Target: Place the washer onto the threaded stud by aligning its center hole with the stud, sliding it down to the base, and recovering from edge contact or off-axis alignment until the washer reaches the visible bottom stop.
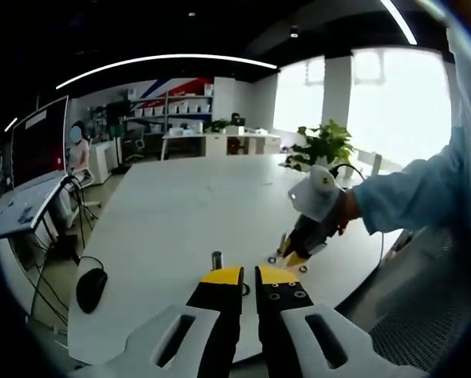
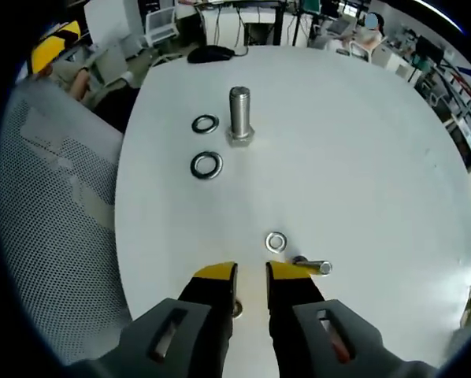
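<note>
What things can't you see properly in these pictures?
- Small bolt, right gripper view: part hidden behind the right tongs.
- Stud, left gripper view: too small for threads; base behind the left tongs.
- Washers near the right tongs, left gripper view: too tiny to count.

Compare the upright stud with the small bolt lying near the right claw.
The stud stands upright on its hex base; the bolt lies on its side. The stud looks much thicker and is farther from the right claw. Both are silver metal on the white table.
</note>
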`<action>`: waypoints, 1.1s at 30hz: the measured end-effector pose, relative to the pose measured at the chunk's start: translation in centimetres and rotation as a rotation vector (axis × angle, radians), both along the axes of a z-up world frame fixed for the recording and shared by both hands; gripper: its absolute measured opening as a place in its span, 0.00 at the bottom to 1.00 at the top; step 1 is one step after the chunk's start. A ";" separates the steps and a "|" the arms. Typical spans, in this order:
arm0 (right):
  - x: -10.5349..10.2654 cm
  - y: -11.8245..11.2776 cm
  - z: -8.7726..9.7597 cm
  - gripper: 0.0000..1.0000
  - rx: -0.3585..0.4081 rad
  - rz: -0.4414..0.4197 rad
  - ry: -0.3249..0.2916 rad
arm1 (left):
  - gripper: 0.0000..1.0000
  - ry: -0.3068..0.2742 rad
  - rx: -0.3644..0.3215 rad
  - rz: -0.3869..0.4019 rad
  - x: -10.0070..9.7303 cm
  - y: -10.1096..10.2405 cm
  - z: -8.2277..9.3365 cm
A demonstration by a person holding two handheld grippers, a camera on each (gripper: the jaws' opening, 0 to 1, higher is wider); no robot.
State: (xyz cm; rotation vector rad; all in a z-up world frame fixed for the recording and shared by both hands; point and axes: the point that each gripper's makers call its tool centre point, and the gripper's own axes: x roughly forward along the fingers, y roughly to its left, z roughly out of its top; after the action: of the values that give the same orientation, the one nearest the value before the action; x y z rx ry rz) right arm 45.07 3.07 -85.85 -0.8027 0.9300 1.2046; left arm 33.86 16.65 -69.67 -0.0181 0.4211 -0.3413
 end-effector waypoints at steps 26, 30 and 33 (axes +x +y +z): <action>-2.7 -3.6 -1.8 0.21 -0.063 -0.025 0.088 | 0.04 -0.004 -0.001 0.001 0.0 0.0 0.0; -2.5 -3.7 -1.9 0.21 -0.068 -0.033 0.082 | 0.04 -0.005 -0.002 0.002 0.0 0.0 0.1; -2.5 -3.5 -1.9 0.20 -0.060 -0.040 0.081 | 0.04 -0.004 -0.001 0.002 0.0 0.0 0.0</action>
State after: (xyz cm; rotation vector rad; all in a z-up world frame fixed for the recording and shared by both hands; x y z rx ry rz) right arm 42.59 -0.42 -87.74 -0.7842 1.0478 1.1865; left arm 33.86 16.68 -69.64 -0.0190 0.4169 -0.3394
